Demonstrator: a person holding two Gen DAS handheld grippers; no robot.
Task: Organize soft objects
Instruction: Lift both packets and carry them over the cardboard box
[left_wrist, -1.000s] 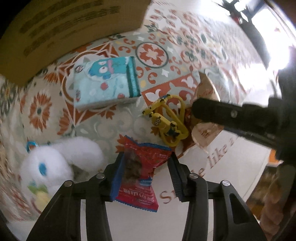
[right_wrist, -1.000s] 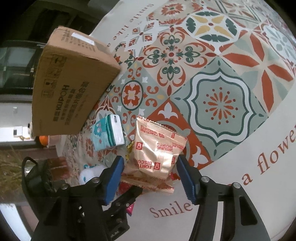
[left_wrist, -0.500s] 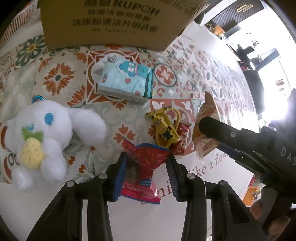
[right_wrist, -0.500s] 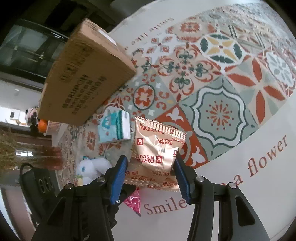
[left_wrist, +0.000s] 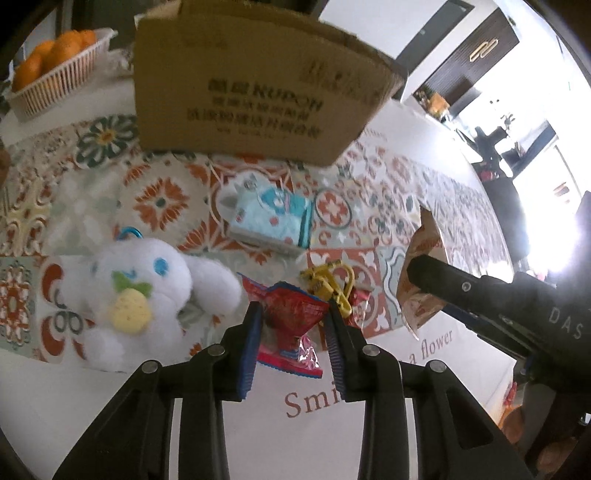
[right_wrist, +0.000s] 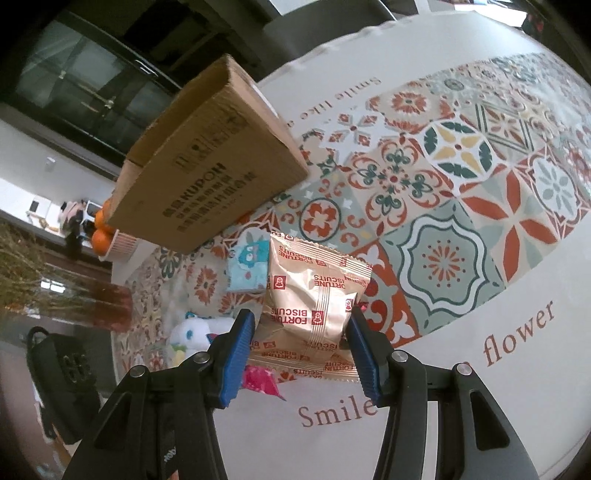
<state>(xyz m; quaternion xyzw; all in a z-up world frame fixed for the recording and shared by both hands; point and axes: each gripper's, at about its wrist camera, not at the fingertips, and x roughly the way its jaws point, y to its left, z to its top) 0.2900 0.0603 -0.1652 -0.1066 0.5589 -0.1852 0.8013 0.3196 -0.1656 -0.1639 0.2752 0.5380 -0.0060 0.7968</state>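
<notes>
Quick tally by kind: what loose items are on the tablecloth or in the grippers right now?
Snack packets: 2 (red foil packet, gold Fortune Biscuits packet)
Plush toys: 1 (white plush bunny)
Tissue packs: 1 (light-blue cartoon tissue pack)
Keychains: 1 (yellow keychain)
Total: 5

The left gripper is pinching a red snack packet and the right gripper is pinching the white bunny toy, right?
Not quite. The left gripper does pinch the red snack packet, but the right gripper pinches the gold biscuit packet, as the right wrist view shows. The white bunny toy lies untouched on the table.
</notes>
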